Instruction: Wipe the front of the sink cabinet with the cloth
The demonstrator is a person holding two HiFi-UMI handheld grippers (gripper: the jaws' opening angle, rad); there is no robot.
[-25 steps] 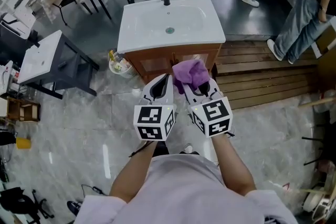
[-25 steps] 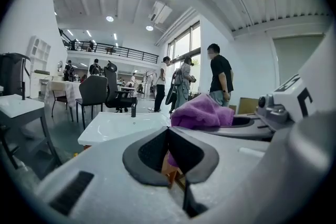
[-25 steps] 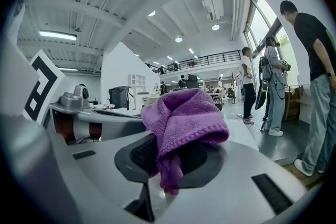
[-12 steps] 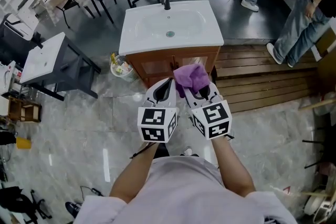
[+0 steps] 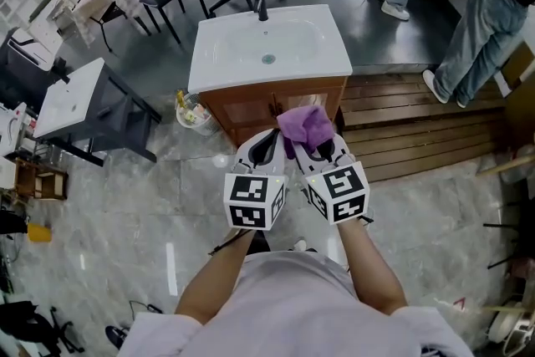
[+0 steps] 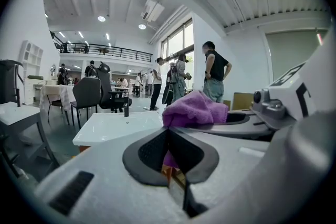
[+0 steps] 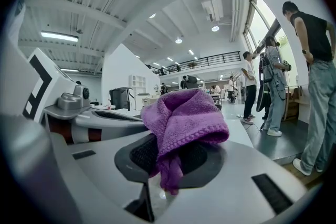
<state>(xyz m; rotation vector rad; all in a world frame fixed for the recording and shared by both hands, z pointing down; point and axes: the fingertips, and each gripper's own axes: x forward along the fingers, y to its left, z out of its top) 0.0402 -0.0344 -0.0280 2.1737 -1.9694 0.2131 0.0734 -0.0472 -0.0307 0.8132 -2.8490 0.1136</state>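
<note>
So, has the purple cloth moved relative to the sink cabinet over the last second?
No, not noticeably: the cloth in the right gripper sits over the same right part of the cabinet front.

Cloth (image 5: 306, 125): purple, bunched, pinched in the jaws of the right gripper (image 5: 313, 148), loose folds flopping over them.
Sink cabinet (image 5: 251, 103): brown wooden front, upright under a white basin top (image 5: 267, 46), just beyond the cloth.

Marble floor (image 5: 125, 205): open before and left of sink cabinet (image 5: 251, 106) front.
White bucket (image 5: 191, 106): at cabinet's left corner, blocks that low edge.
Wooden plank platform (image 5: 418, 125): abuts cabinet's right side.
Dark side table (image 5: 84, 109): well apart, left.
Left gripper (image 5: 267, 134), jaws together, just beside right gripper (image 5: 316, 145) clamping purple cloth (image 5: 305, 124): scant gap between.
</note>
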